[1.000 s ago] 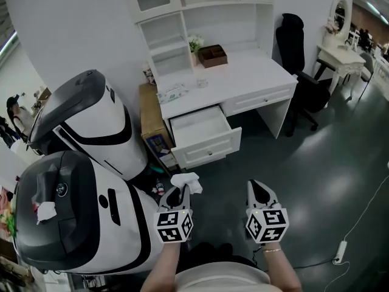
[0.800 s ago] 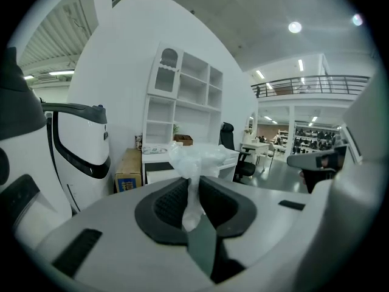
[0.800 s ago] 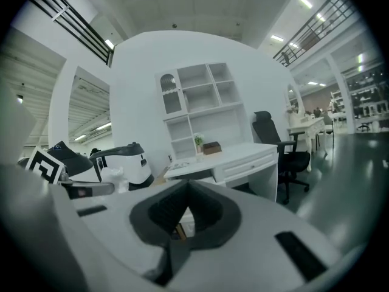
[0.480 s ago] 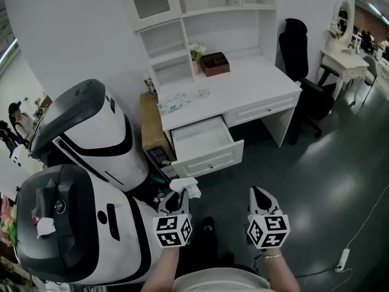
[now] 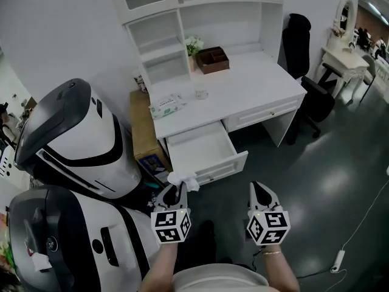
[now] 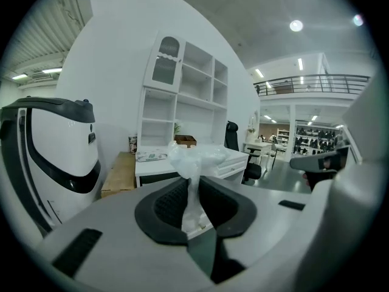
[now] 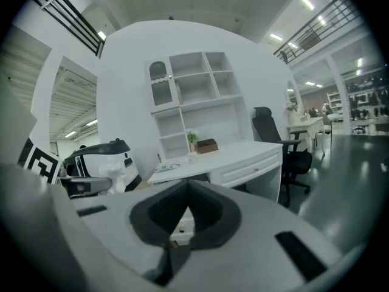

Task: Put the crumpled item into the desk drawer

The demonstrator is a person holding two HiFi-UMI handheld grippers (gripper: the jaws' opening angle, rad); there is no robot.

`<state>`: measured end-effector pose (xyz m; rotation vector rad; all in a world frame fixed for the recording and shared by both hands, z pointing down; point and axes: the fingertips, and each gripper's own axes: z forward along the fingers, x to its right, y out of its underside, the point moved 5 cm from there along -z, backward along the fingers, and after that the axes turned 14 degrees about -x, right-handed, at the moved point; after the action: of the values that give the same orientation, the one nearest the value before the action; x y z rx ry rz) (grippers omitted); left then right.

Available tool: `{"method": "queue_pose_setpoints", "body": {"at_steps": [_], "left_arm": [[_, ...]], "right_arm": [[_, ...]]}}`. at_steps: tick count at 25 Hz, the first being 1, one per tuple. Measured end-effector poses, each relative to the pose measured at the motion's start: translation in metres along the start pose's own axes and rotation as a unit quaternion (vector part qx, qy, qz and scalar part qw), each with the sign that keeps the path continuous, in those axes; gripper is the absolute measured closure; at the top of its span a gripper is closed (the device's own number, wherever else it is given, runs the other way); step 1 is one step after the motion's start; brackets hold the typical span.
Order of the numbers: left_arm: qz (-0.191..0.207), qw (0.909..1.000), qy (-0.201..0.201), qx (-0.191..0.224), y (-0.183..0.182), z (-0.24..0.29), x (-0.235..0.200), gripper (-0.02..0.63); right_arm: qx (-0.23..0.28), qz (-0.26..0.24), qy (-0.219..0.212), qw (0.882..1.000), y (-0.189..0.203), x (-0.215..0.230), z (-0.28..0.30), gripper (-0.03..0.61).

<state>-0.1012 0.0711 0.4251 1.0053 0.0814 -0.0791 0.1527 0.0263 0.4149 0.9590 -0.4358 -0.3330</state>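
Note:
A crumpled white item (image 5: 183, 179) (image 6: 194, 156) sticks up from between the jaws of my left gripper (image 5: 175, 191) (image 6: 192, 181), which is shut on it. The item hangs just in front of the open desk drawer (image 5: 198, 148), close to its front panel (image 5: 226, 166). The drawer belongs to a white desk (image 5: 249, 81) (image 6: 234, 158) with a shelf unit on top, and it looks bare inside. My right gripper (image 5: 260, 193) (image 7: 188, 184) is held level to the right of the left one, shut, with nothing between its jaws.
Two large white-and-black machines (image 5: 76, 135) (image 5: 73, 248) stand close at the left. A cardboard box (image 5: 140, 123) sits beside the desk. A brown organiser (image 5: 212, 59), a wipes pack (image 5: 165, 106) and a glass (image 5: 201, 93) are on the desktop. A black chair (image 5: 302, 47) stands at the right.
The desk and its open drawer have come nearer to both grippers. The crumpled item has stayed pinched in the left gripper, now just before the drawer front.

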Motion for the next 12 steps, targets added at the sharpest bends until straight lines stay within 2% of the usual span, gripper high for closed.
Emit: {"method": "queue_pose_setpoints", "body": {"at_steps": [12], "left_arm": [[0.003, 0.9997, 0.026, -0.003, -0.063, 0.085, -0.066, 0.563]], "right_arm": [[-0.001, -0.004, 0.025, 1.0, -0.064, -0.022, 0.099, 0.577]]}}
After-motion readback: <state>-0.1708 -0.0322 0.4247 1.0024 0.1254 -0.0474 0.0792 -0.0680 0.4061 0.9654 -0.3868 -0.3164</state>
